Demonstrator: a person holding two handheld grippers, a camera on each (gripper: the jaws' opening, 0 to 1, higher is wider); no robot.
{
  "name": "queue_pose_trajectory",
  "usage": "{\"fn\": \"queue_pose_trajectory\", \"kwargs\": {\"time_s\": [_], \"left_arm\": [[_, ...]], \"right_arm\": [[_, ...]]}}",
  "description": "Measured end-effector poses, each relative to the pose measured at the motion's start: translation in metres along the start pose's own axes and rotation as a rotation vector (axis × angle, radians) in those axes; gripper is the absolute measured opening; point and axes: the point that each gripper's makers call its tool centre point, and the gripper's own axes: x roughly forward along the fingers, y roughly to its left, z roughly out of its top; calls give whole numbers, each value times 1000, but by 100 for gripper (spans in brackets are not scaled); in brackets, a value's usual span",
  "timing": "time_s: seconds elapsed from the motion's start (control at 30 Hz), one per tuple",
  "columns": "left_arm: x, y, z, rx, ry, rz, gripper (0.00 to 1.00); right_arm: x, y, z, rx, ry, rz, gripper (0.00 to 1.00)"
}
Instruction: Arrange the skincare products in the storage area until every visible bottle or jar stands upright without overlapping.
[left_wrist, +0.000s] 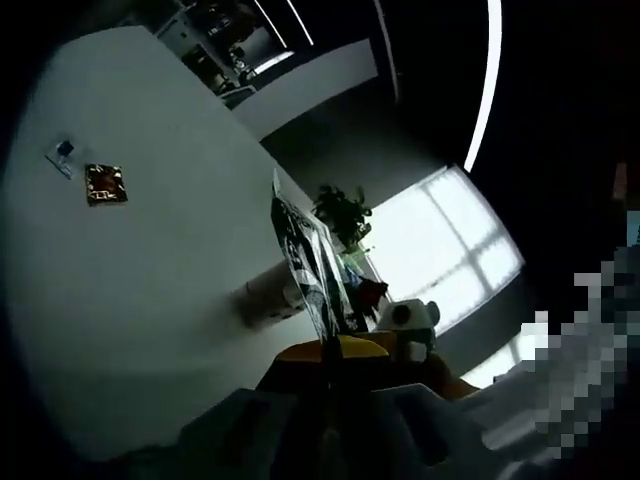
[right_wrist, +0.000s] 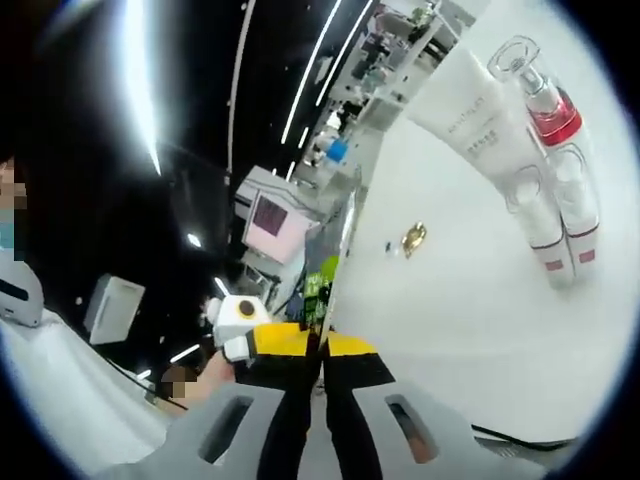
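White plastic and clear glass marked the skincare products seen from the right gripper view: a broad white tube (right_wrist: 468, 112) with grey lettering, a clear bottle with a red band (right_wrist: 540, 92), and two slim white bottles with clear caps and dark red bands (right_wrist: 548, 222), all grouped close together on the pale counter (right_wrist: 470, 320). A small gold-coloured item (right_wrist: 413, 238) lay apart from them, nearer the counter's edge. The right claw (right_wrist: 322, 345) appeared with its yellow-and-black jaws pressed together, nothing between them. In the left gripper view, the left claw (left_wrist: 335, 350) was likewise closed on nothing, aimed along the counter (left_wrist: 150, 290), where a small dark square item (left_wrist: 104, 184) and a small blue-marked item (left_wrist: 62, 153) lay near each other.
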Motion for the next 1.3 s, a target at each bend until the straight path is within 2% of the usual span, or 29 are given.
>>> {"fn": "queue_pose_trajectory", "kwargs": {"time_s": [0.1, 0.13, 0.2, 0.27, 0.47, 0.5, 0.63, 0.73, 0.87, 0.93, 1.1, 1.3], "left_arm": [[4, -7, 0, 27, -9, -38, 0], [5, -7, 2, 26, -16, -44, 0], [7, -3, 3, 25, -22, -38, 0], [10, 3, 2, 26, -11, -21, 0], [18, 16, 1, 8, -1, -10, 0], [18, 18, 2, 2, -1, -9, 0], [21, 28, 1, -7, 12, 1, 0], [23, 34, -1, -17, 19, 11, 0], [28, 38, -2, -20, 29, 28, 0], [31, 41, -2, -19, 35, 34, 0], [46, 46, -2, -10, 63, 39, 0], [62, 50, -2, 12, 94, 41, 0]], "right_arm": [[-3, -1, 3, -28, -15, 8, 6], [-5, -3, 6, -69, -20, -1, 8], [-7, -5, 7, -122, -17, -17, 17], [-9, -7, 4, -158, 19, -34, 27], [-15, -16, -4, -319, 92, -96, 46], [-15, -16, -5, -315, 92, -94, 51], [-18, -17, -7, -325, 86, -97, 58], [-22, -25, -9, -361, 109, -135, 66], [-30, -38, -17, -437, 178, -205, 76], [-32, -41, -17, -448, 183, -224, 81], [-42, -50, -14, -442, 183, -276, 91], [-51, -60, -10, -436, 181, -319, 97]]}}
